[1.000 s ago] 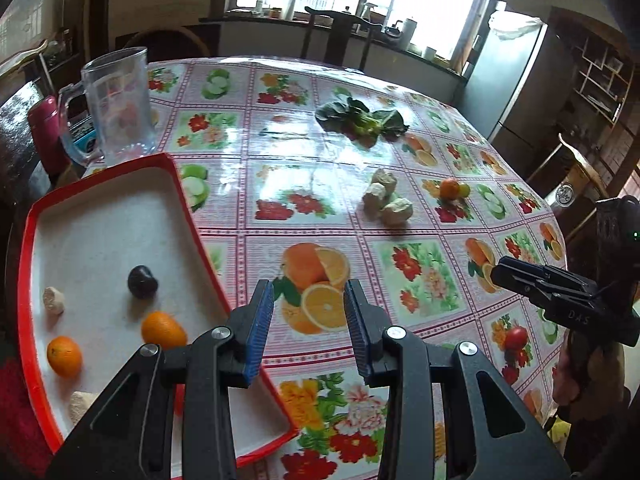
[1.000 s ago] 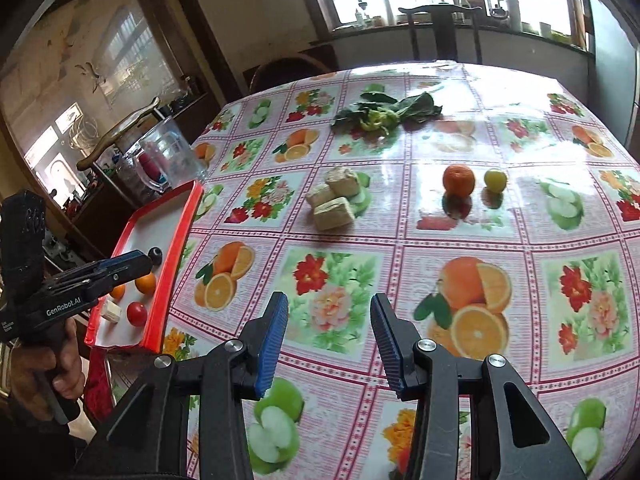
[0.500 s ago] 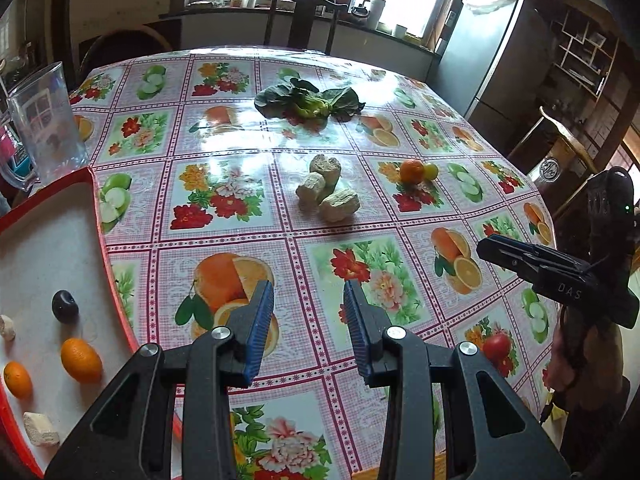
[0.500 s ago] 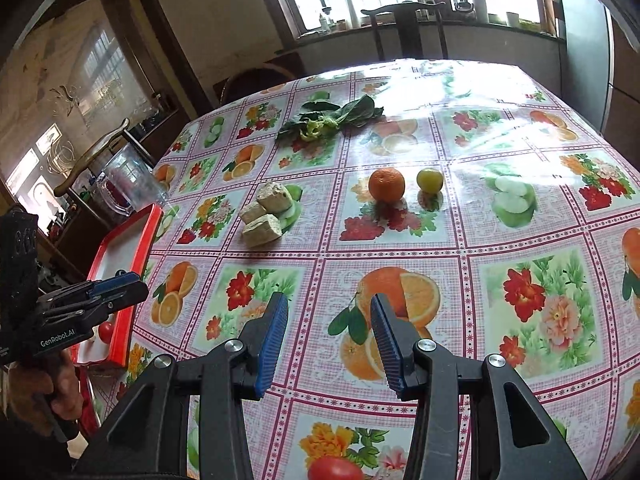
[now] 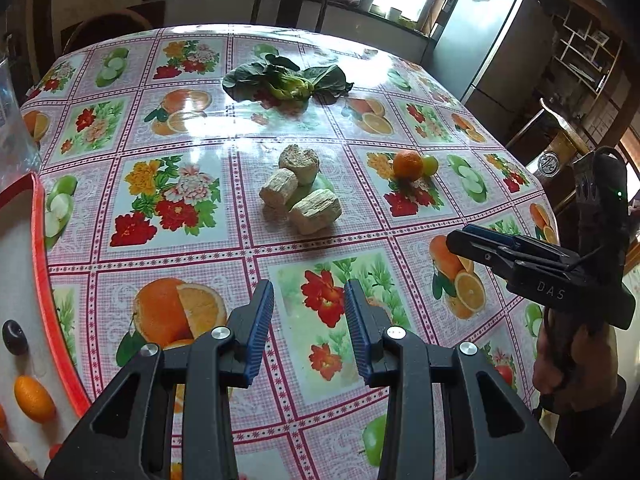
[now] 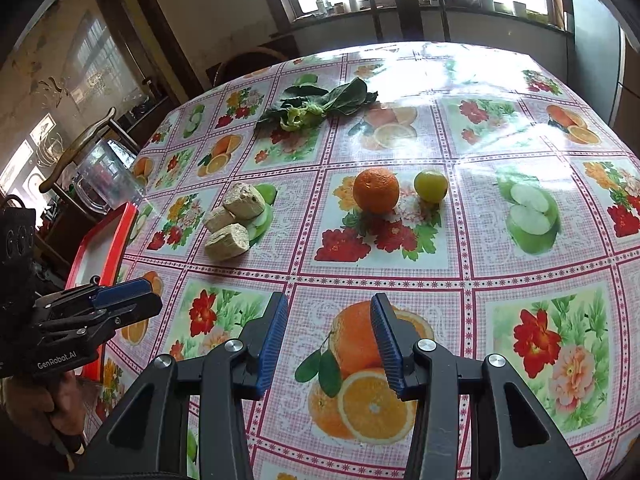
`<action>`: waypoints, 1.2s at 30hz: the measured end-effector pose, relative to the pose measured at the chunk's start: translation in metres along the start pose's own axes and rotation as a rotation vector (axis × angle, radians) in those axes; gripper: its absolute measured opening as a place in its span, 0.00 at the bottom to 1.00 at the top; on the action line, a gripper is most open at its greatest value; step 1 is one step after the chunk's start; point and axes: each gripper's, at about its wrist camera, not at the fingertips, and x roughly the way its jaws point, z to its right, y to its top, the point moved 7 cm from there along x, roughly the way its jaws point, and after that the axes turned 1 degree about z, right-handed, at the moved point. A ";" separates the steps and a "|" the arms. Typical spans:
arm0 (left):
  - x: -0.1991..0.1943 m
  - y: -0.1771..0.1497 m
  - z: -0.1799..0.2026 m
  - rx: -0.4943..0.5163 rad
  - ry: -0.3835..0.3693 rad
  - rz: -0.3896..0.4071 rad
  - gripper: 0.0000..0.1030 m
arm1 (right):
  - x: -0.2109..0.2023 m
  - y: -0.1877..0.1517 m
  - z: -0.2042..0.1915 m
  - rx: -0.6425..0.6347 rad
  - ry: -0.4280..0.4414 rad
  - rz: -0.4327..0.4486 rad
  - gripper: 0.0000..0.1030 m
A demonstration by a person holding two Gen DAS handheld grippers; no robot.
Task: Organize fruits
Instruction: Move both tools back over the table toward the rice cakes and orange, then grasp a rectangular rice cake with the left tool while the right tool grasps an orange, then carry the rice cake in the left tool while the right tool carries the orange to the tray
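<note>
An orange [image 6: 376, 190] and a small green fruit [image 6: 431, 185] sit side by side on the patterned tablecloth, ahead of my right gripper [image 6: 329, 344], which is open and empty. They also show in the left wrist view, the orange [image 5: 407, 164] and green fruit [image 5: 430, 165] at the right. My left gripper [image 5: 309, 332] is open and empty over the cloth. The red tray [image 5: 42, 264] at the left holds a dark plum [image 5: 15, 337] and a small orange fruit [image 5: 34, 398]. The right gripper [image 5: 460, 240] appears at the right.
Three tan chunks [image 5: 300, 194] lie mid-table, also in the right wrist view [image 6: 234, 220]. A leafy green [image 5: 286, 80] lies farther back. A clear jug [image 6: 106, 184] stands by the tray [image 6: 100, 248]. Chairs and a fridge [image 5: 480, 52] ring the table.
Both grippers have swung right and moved forward over the table. The tray has slid toward the left edge of view and the orange and green fruit look nearer. Both stay open.
</note>
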 end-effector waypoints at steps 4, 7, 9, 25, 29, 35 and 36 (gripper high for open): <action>0.025 0.008 0.005 -0.024 -0.038 -0.036 0.33 | 0.017 0.010 0.004 -0.015 -0.008 -0.026 0.44; 0.043 0.015 0.005 -0.045 -0.029 -0.049 0.33 | 0.030 0.020 0.004 -0.032 -0.011 -0.041 0.44; 0.052 0.020 0.006 -0.053 -0.027 -0.047 0.33 | 0.039 0.027 0.005 -0.043 -0.020 -0.048 0.47; 0.071 0.045 0.013 0.003 0.030 0.029 0.37 | 0.069 0.064 0.024 -0.066 -0.121 -0.008 0.35; 0.069 0.043 0.009 0.007 0.014 0.030 0.36 | 0.061 0.058 0.022 -0.057 -0.094 -0.007 0.35; 0.056 0.028 0.007 -0.005 -0.006 0.019 0.36 | 0.037 0.042 -0.001 -0.077 -0.049 0.007 0.34; 0.052 0.025 0.006 -0.011 -0.011 0.021 0.36 | 0.033 0.040 -0.005 -0.081 -0.042 0.008 0.34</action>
